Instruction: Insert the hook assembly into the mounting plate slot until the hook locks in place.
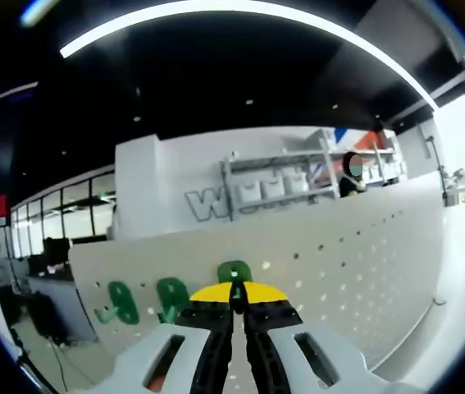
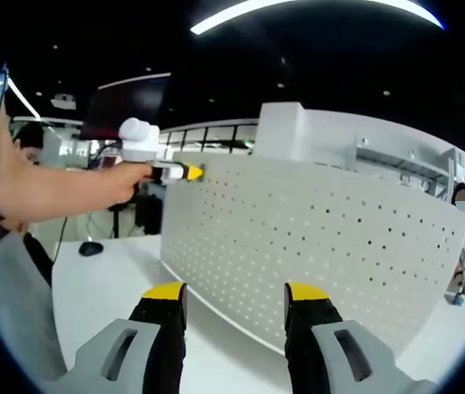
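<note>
A white desk (image 2: 125, 287) carries an upright, perforated white mounting plate (image 2: 314, 238) in a dark-ceilinged room with shelving behind. The left gripper (image 1: 234, 297) has its jaws closed on a green hook (image 1: 234, 272) at the plate's upper edge. Two more green hooks (image 1: 143, 302) hang beside it. The right gripper (image 2: 235, 294) stands open and empty before the plate.

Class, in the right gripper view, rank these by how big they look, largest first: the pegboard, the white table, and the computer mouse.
1. pegboard
2. white table; partly hidden, so its true extent is unsure
3. computer mouse; small, but also farthest away
</note>
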Demonstrator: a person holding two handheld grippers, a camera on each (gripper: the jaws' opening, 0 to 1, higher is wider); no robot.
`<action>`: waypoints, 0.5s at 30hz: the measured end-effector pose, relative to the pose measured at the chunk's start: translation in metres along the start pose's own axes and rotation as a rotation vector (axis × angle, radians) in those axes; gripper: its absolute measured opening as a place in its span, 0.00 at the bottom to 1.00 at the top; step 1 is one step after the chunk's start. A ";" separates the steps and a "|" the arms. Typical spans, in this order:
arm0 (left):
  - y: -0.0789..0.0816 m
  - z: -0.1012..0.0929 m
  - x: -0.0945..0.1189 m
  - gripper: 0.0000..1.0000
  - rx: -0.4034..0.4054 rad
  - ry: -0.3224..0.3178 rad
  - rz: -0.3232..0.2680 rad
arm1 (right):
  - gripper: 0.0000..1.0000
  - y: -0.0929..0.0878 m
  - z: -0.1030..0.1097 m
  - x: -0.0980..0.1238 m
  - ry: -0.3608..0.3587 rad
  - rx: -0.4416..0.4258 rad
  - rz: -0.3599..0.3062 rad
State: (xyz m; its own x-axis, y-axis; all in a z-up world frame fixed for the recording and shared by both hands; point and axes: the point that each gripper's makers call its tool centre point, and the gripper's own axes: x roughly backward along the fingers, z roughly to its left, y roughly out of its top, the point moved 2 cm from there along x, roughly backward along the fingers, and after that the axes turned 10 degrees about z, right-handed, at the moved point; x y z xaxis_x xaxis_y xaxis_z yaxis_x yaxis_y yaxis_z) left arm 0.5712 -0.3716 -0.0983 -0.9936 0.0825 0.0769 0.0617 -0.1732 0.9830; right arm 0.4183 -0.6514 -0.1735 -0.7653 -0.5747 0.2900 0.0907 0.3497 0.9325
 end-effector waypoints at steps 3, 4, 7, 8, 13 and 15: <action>0.000 -0.001 0.000 0.03 -0.022 0.005 -0.001 | 0.47 -0.002 -0.001 0.000 -0.001 -0.001 0.004; -0.001 -0.001 0.000 0.03 -0.030 0.007 0.000 | 0.47 -0.003 -0.001 0.000 -0.001 -0.003 0.005; -0.002 -0.001 0.000 0.03 -0.043 0.009 0.005 | 0.47 -0.003 0.000 0.000 0.003 -0.005 0.005; -0.002 -0.002 0.000 0.03 -0.060 0.012 0.005 | 0.47 -0.004 0.001 0.000 0.003 -0.006 0.006; -0.002 -0.002 0.000 0.03 -0.069 0.021 0.004 | 0.47 -0.004 0.002 0.000 0.004 -0.008 0.008; -0.002 -0.004 0.000 0.03 -0.099 0.035 0.004 | 0.47 -0.004 0.002 0.000 0.004 -0.008 0.007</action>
State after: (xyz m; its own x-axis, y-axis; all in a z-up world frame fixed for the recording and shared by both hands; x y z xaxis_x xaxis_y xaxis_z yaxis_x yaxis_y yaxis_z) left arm 0.5711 -0.3748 -0.1008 -0.9962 0.0477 0.0732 0.0578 -0.2694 0.9613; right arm 0.4166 -0.6519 -0.1776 -0.7623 -0.5747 0.2977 0.1015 0.3481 0.9319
